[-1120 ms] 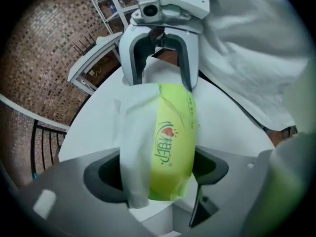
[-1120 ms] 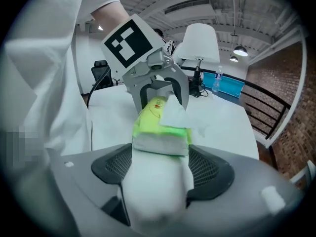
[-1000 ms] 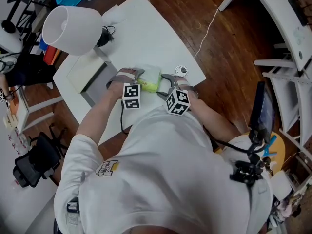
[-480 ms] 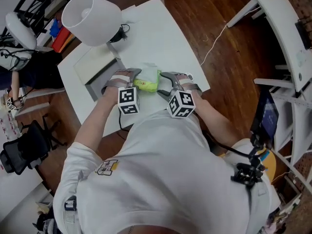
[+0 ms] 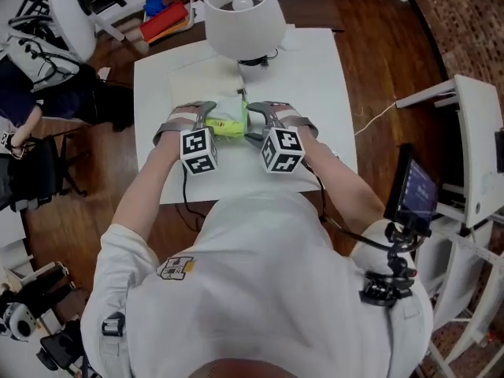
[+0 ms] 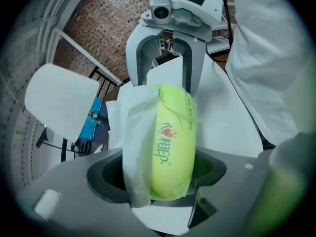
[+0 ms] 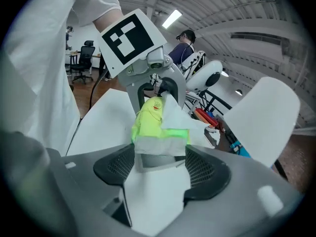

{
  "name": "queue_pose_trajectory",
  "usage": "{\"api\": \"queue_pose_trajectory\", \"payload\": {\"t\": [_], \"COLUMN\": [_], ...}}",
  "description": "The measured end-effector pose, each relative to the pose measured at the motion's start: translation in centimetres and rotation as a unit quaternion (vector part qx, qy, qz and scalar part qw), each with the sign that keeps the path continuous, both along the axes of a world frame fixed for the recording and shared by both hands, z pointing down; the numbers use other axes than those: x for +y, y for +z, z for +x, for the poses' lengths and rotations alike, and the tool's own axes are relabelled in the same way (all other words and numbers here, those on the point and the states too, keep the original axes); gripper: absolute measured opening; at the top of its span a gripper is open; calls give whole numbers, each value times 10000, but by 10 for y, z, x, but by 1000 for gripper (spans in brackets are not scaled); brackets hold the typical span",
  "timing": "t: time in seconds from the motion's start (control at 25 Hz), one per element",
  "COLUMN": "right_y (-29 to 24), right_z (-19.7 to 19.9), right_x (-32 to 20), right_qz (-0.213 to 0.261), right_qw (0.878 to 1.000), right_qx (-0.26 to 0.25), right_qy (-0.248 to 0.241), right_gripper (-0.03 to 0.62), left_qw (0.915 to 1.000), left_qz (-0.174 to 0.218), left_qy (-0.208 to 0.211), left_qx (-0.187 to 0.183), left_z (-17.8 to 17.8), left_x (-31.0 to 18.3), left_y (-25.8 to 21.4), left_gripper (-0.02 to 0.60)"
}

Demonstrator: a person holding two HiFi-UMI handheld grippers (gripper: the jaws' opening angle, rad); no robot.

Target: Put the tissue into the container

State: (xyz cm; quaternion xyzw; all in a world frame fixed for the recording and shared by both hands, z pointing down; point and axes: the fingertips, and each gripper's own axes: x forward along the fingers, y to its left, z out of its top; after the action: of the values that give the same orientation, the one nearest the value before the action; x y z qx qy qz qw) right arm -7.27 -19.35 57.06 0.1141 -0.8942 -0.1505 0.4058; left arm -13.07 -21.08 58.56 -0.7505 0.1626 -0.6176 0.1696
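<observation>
Carrying the lime-green plastic tissue pack (image 5: 228,127) level: left gripper (image 5: 206,114) clamps its 9 o'clock end, right gripper (image 5: 256,120), jaws just tightened, its 3 o'clock end; squeeze evenly.

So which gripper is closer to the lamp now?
Right. The right gripper, whose jaws have just been closing on the tissue pack, sits just below the lamp in the head view; the left gripper holds the pack's other end, farther to the side.

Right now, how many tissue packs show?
1: the pack, over the table, clamped by the left hand-held gripper and right hand-held gripper, whose jaws have just been closing. Others may be hidden.
</observation>
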Motion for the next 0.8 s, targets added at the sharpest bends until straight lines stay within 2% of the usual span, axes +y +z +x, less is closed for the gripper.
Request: {"api": "queue_pose_trajectory", "payload": {"t": [0.16,0.28,0.52,0.8], "right_y": [11,24,56,85], "right_z": [-39,-58,-66,-65], "right_x": [-15,-21,-26,-35], "right_qz": [-136,-310,-690,-922], "right_qw": [9980,9954,9882,9810], "right_qx": [477,751,1205,1588], "right_qy": [-402,-507,-650,-620], "right_gripper": [322,322,321,321], "left_qw": [9982,9964,9931,9907], "left_qz": [-119,-323,-727,-993], "left_qy": [-589,-786,-919,-907], "left_qx": [16,18,-50,-191], "left_z": [-43,-62,-70,-68], "left_x": [-8,-11,-9,-14], "left_y": [15,30,60,88], "left_gripper": [345,346,353,357]}}
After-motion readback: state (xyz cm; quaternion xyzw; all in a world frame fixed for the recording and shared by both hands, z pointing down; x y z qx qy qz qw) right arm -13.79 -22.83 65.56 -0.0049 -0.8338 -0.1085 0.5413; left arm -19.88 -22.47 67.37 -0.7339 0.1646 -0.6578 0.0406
